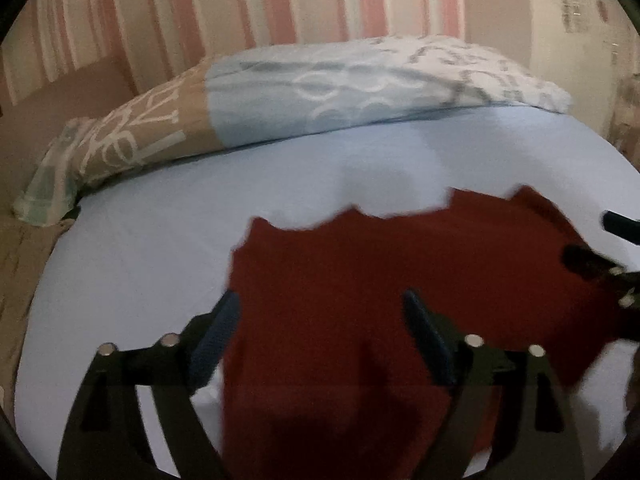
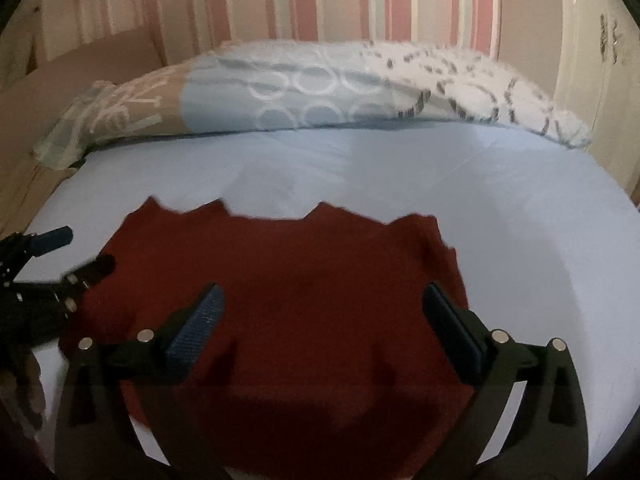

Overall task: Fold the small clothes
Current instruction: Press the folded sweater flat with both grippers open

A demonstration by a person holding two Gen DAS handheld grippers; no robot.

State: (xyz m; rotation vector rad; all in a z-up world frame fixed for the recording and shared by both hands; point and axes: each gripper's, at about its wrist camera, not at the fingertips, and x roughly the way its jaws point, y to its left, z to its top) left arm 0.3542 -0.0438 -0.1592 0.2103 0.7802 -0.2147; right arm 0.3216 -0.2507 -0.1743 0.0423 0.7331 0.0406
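Nearest in the left wrist view, the left gripper (image 1: 320,320) is hanging over the bed with its jaws standing wide apart, nothing pressed between the blue pads (image 1: 214,338). Under and ahead of it, a dark red garment (image 1: 380,280) is lying spread flat on the pale blue sheet (image 1: 140,248), its far edge showing a jagged, uneven outline. The left finger is sitting just at the garment's left edge, the other over its middle; whether either is touching the cloth cannot be told through the blur.

In the right wrist view, the right gripper (image 2: 320,316) is likewise hovering with its jaws spread wide and empty, both pads over the red cloth (image 2: 300,280). The garment is lying toward the near side of the bed, well short of the far edge. Each gripper is showing at the side of the other's view: the right one at the right edge (image 1: 600,248), the left one at the left edge (image 2: 60,256), over the garment's corner.

Farther back, a patterned duvet (image 2: 320,92) in tan, light blue and white is lying bunched along the far edge of the bed. Behind it a wall with pink and cream stripes (image 2: 280,4) is rising.
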